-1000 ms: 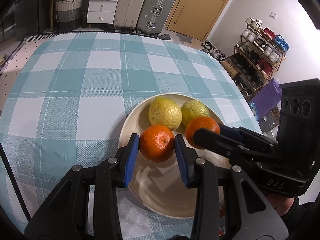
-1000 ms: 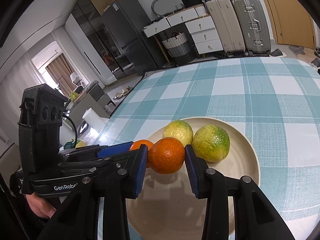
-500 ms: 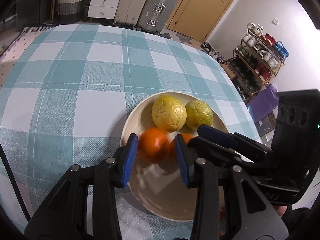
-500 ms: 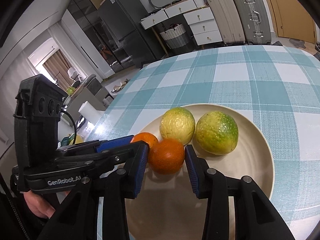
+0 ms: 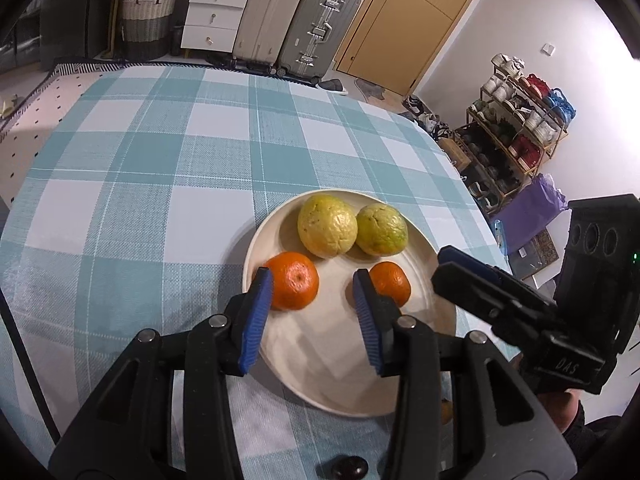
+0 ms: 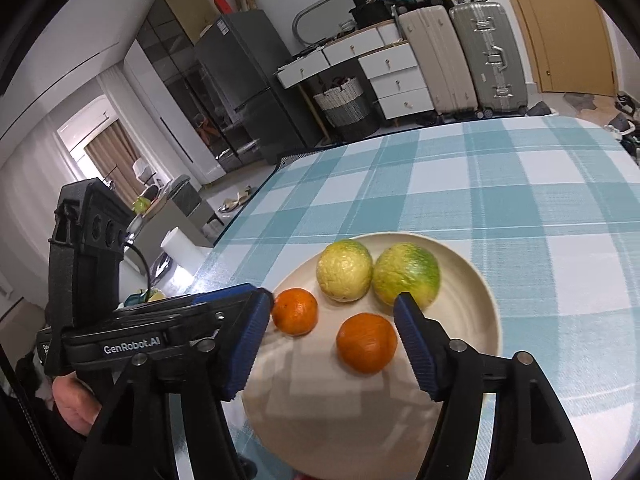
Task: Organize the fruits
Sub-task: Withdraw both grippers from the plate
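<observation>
A cream plate (image 5: 320,348) holds two yellow-green fruits (image 5: 327,226) (image 5: 382,230) at its far side and two oranges nearer me. My left gripper (image 5: 312,314) is opening. One orange (image 5: 294,280) lies on the plate between its jaws, against the left pad and clear of the right one. The second orange (image 5: 391,283) sits just right of that gripper. In the right wrist view this second orange (image 6: 366,342) lies loose between the opening jaws of my right gripper (image 6: 332,340), touching neither pad. The left gripper (image 6: 224,296) reaches in beside the first orange (image 6: 295,311).
The plate stands on a teal and white checked tablecloth (image 5: 152,184), near the table's right edge. Off the table are suitcases (image 5: 316,28), white drawers (image 5: 212,12), a basket (image 5: 146,20) and a shoe rack (image 5: 516,120). The right gripper (image 5: 450,270) crosses the plate's right rim.
Both grippers held an orange above the plate a second ago. Each orange now rests on the plate and both pairs of jaws have spread apart, the right much wider.
</observation>
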{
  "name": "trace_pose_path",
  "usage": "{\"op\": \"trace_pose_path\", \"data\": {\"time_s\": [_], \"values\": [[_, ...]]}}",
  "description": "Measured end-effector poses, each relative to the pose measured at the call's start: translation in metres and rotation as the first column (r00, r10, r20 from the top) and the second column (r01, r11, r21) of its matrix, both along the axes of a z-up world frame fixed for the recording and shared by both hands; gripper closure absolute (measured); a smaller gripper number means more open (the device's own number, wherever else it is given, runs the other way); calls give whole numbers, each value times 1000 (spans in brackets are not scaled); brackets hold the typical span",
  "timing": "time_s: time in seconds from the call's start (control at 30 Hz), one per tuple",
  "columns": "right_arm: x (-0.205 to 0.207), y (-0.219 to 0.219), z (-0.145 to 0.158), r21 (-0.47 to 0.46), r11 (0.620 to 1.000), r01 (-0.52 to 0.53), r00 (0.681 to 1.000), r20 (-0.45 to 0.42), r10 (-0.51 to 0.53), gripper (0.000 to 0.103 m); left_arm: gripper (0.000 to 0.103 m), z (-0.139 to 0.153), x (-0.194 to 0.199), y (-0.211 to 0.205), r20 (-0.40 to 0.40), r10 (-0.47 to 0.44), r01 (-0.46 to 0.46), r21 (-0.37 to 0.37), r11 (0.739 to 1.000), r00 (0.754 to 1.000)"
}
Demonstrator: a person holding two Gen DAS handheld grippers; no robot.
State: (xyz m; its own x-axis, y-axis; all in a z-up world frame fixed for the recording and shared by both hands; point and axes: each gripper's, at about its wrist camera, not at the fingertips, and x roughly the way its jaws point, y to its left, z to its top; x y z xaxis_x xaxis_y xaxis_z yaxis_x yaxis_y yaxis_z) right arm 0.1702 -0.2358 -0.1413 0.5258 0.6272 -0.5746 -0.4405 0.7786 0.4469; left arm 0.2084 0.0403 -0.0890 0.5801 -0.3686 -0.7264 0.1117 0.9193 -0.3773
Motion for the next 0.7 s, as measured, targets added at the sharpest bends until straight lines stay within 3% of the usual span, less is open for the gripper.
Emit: {"op": "trace_pose_path", "data": {"time_s": [0.13, 0.27, 0.57, 0.7], "values": [[-10, -11, 7, 4, 1000, 22, 1000, 14, -22, 34, 56, 7, -15, -4, 13, 4, -4, 18, 1000, 1000], [-22, -20, 14, 6, 999, 44, 998, 36, -44, 25, 50, 12, -32, -8, 28, 9, -10, 37, 999, 1000], [-52, -35, 24, -25, 996, 83, 994, 79, -81, 12, 23, 21, -70, -21, 56, 13, -18, 91, 996, 998], [-67, -41, 26, -37, 995, 96, 992, 88, -92, 8, 20, 23, -88, -26, 51, 16, -23, 130, 991, 999]]}}
